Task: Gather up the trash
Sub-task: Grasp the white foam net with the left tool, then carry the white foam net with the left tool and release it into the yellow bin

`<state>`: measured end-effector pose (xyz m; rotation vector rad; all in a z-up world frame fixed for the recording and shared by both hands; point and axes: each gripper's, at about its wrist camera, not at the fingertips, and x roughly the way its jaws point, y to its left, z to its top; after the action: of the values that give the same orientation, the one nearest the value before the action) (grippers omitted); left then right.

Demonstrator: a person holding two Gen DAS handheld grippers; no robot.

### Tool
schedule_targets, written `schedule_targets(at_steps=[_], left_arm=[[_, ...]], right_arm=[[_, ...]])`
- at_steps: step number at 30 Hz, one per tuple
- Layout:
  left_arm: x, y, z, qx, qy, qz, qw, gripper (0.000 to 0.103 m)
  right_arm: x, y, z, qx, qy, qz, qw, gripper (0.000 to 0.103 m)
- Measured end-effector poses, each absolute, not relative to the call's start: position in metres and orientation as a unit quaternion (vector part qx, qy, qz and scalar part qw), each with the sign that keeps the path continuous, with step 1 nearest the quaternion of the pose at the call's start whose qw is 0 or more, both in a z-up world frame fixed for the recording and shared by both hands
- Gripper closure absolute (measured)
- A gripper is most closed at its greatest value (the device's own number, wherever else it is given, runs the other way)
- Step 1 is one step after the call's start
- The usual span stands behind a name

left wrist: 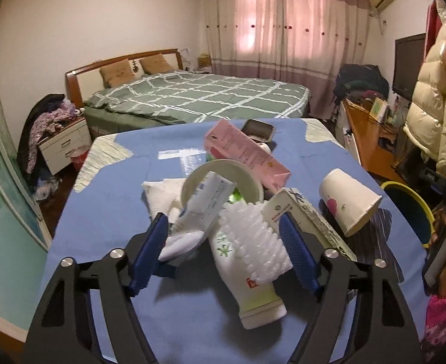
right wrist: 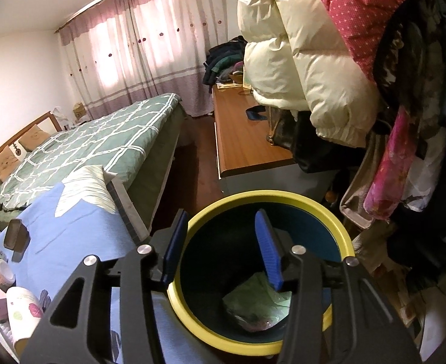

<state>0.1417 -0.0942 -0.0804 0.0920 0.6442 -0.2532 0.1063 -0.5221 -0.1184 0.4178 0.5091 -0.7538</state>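
Left tongs gape around white bottle, green lettering unreadable.

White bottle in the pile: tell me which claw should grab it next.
Left. The left claw is open around the white bottle on the table. The right claw is open over the bin, away from the pile.

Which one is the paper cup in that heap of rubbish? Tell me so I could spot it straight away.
Start at the blue tablecloth and go to the pile's right edge, toward the yellow-rimmed bin. The paper cup lies tipped on its side beside a grey printed box. It alone is round and white with a purple-pink mark.
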Motion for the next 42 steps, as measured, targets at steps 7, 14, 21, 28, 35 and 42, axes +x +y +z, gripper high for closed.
schedule_targets(at_steps=[7, 14, 21, 28, 35, 42], left_arm=[[0.153, -0.099, -0.091, 0.036, 0.338, -0.145, 0.929, 0.07], [0.146, -0.097, -0.082, 0.03, 0.314, -0.141, 0.938, 0.089], [0.133, -0.09, -0.04, 0.037, 0.261, -0.12, 0.957, 0.089], [0.119, -0.104, 0.003, 0.048, 0.218, -0.125, 0.967, 0.089], [0.111, -0.136, 0.035, 0.057, 0.179, -0.14, 0.972, 0.089], [0.114, -0.217, 0.038, 0.069, 0.184, -0.216, 0.956, 0.089]], right_arm=[[0.107, -0.524, -0.119, 0.205, 0.243, -0.352, 0.881, 0.058], [0.106, -0.524, -0.119, 0.207, 0.237, -0.343, 0.885, 0.058], [0.103, -0.521, -0.117, 0.203, 0.228, -0.339, 0.89, 0.058], [0.091, -0.518, -0.102, 0.199, 0.203, -0.333, 0.899, 0.058], [0.057, -0.517, -0.085, 0.149, 0.183, -0.342, 0.91, 0.058], [0.018, -0.543, -0.095, 0.132, 0.192, -0.363, 0.902, 0.058]])
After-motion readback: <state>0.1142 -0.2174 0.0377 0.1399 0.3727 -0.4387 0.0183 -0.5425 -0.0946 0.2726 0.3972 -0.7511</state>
